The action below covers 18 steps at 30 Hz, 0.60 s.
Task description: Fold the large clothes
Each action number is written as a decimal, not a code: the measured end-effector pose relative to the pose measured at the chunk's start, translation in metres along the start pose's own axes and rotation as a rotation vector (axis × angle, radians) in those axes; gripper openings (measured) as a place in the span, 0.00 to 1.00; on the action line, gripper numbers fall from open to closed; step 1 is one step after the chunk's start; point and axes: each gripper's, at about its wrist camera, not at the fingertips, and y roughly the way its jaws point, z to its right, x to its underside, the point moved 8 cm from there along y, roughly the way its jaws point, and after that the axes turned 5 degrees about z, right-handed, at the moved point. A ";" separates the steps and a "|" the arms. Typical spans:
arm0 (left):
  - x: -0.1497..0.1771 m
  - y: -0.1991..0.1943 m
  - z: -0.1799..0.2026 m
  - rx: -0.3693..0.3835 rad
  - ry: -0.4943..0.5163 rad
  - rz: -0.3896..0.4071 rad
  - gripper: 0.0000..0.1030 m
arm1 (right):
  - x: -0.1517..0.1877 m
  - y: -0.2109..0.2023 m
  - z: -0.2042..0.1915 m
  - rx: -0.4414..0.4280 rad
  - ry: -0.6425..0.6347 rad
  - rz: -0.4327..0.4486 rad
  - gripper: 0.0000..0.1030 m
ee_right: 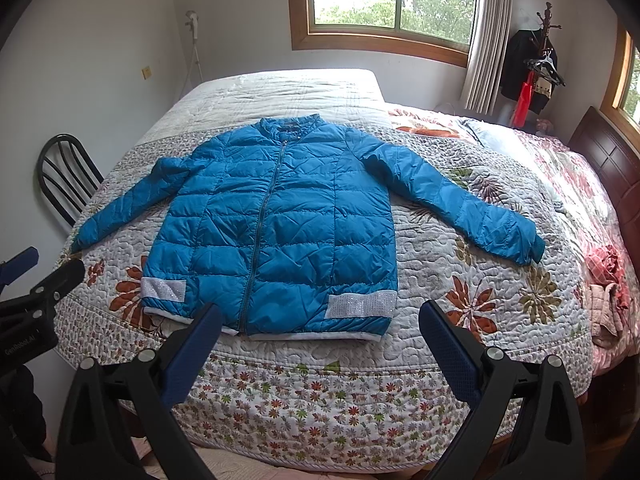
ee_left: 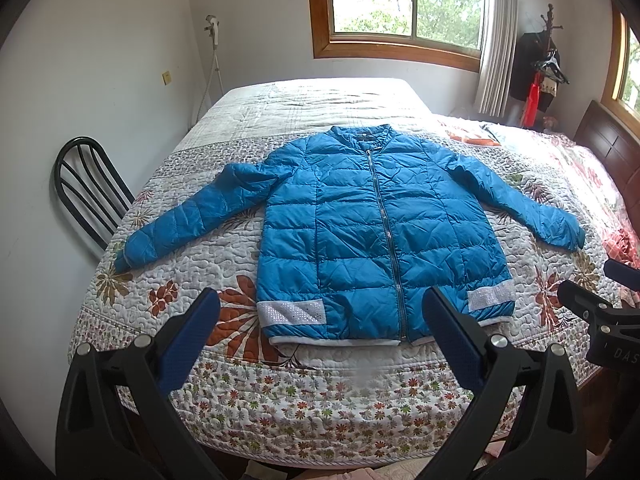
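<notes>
A blue quilted puffer jacket (ee_left: 368, 232) (ee_right: 280, 228) lies flat and face up on the bed, zipped, with both sleeves spread out to the sides and silver bands at the hem. My left gripper (ee_left: 320, 304) hovers open above the near hem, holding nothing. My right gripper (ee_right: 320, 316) is open too, just short of the hem's right half. Each gripper shows at the edge of the other's view: the right one (ee_left: 596, 312) at the right, the left one (ee_right: 36, 280) at the left.
The bed (ee_left: 320, 400) carries a floral quilt that hangs over the near edge. A black metal chair (ee_left: 88, 188) stands at the left side. A dark wooden headboard (ee_right: 608, 164) lines the right. Crumpled pink cloth (ee_right: 608, 296) lies at the right edge.
</notes>
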 end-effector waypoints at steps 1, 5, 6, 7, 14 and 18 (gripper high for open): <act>-0.001 0.000 -0.001 0.000 0.000 0.000 0.97 | 0.000 0.000 0.000 -0.001 0.000 -0.001 0.96; 0.000 0.000 0.000 0.000 0.000 0.000 0.97 | 0.000 0.001 0.000 -0.001 0.000 -0.001 0.96; 0.000 0.000 -0.001 -0.001 0.000 0.000 0.97 | 0.000 0.001 0.000 -0.001 0.000 -0.001 0.96; 0.000 0.000 -0.001 -0.001 0.001 0.000 0.97 | 0.000 0.001 0.000 -0.001 0.000 -0.001 0.96; 0.000 0.000 -0.001 -0.001 0.001 0.000 0.97 | 0.001 0.002 0.002 -0.001 0.000 -0.002 0.96; -0.001 0.002 -0.002 -0.001 0.000 -0.002 0.97 | 0.001 0.001 0.004 -0.001 0.001 -0.004 0.96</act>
